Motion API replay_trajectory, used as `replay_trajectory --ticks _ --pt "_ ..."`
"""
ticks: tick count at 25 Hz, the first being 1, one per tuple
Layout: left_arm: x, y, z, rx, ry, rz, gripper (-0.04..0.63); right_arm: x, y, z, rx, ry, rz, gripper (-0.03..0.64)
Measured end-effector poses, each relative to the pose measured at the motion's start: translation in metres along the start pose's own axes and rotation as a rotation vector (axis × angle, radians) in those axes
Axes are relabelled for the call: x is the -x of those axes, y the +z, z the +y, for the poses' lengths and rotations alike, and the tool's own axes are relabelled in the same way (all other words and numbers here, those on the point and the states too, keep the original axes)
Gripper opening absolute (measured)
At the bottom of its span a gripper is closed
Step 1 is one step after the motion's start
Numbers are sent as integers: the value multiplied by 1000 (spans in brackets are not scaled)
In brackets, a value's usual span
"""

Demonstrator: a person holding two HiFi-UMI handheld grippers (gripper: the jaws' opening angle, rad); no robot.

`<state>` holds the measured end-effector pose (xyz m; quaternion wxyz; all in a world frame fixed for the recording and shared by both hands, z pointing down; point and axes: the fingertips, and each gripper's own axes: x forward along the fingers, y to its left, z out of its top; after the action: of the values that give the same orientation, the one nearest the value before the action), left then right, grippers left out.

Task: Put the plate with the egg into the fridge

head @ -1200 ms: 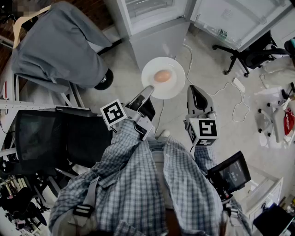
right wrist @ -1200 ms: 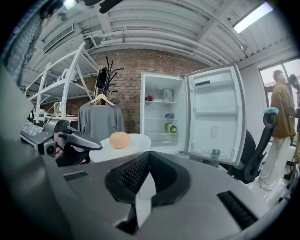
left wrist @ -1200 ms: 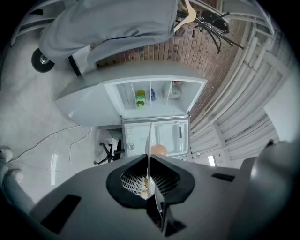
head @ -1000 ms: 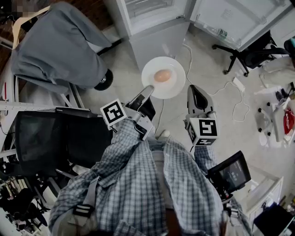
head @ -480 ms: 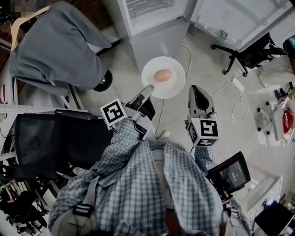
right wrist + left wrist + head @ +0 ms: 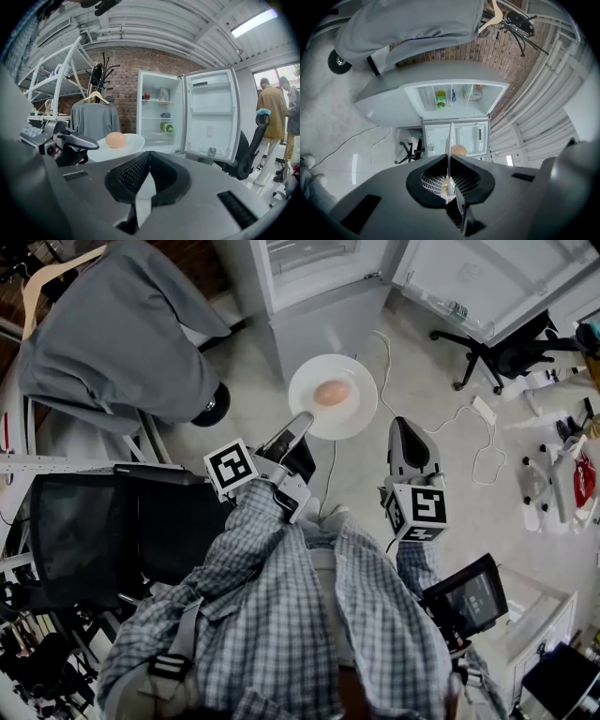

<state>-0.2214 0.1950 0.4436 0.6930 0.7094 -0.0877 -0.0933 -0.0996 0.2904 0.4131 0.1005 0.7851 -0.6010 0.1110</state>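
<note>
Change since earlier: right tongs (image 6: 405, 427) sit slightly further right and lower; the plate (image 6: 361, 418) and left tongs (image 6: 302, 420) have barely shifted.
Head view, progress: the plate with the egg (image 6: 331, 393) is lifted and carried over the floor, short of the fridge (image 6: 319, 306), which stands open. Picking up looks done; bringing the plate in and setting it on a shelf is left (a judgement from how things lie).
Head view, pose: both forearms reach forward; the left tongs meet the plate's near rim, the right tongs hang apart to the right.
Left gripper view: the tongs are clamped on the plate's rim, seen edge-on between the jaws, with the egg beyond and the fridge shelves straight ahead.
Right gripper view: these tongs are closed on nothing, pointing at the fridge; the plate floats to their left, level, not touching them.
</note>
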Motion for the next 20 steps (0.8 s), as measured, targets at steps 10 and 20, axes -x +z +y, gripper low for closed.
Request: replay_trajectory --ticks 10,20 --pt "17 14 3 -11 17 7 17 2 -12 21 -27 -14 18 8" --pt "12 18 7 -27 25 -7 17 -10 -10 17 -17 5 20 8"
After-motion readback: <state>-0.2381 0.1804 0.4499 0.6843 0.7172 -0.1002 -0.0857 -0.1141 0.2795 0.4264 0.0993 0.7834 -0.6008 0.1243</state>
